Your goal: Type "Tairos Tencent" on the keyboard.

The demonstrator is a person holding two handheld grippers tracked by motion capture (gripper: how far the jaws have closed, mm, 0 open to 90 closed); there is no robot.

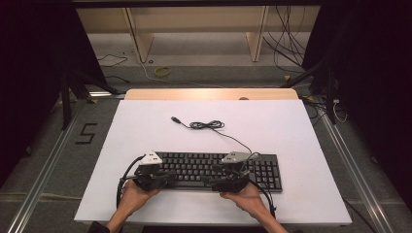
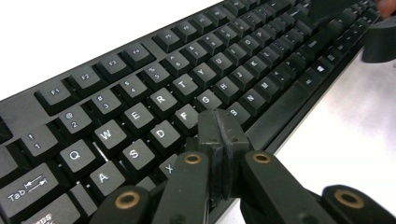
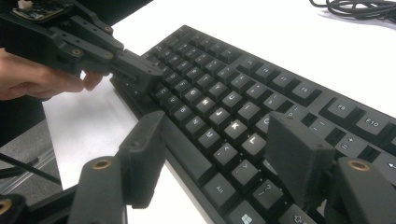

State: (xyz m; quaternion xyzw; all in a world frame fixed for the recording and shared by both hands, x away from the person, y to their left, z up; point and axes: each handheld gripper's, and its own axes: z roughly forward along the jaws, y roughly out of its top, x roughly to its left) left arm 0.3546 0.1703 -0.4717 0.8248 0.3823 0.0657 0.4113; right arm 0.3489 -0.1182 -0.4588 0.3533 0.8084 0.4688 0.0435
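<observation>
A person's two hands hold a pair of black claws over the near edge of a black keyboard [image 1: 214, 170] on a white table [image 1: 145, 121]. The left claw [image 2: 219, 128] has its jaws pressed flat together with nothing between them, the joined tip poised over the lower letter rows near C and V; whether it touches a key cannot be told. The right claw [image 3: 215, 158] stands wide open and empty, straddling the keys near the comma and full stop. The work, by the look of it, is key pressing with the closed tip, and it seems early or midway: nothing on the board shows what has been typed. The keycaps are matt plastic, squared and slightly dished, with pale lettering; the claw jaws are rough, grainy plastic blocks on arms with brass-coloured pivots. Farther back, the keyboard's thin cable [image 1: 206, 125] lies loosely coiled on the smooth tabletop, its plug unconnected.
</observation>
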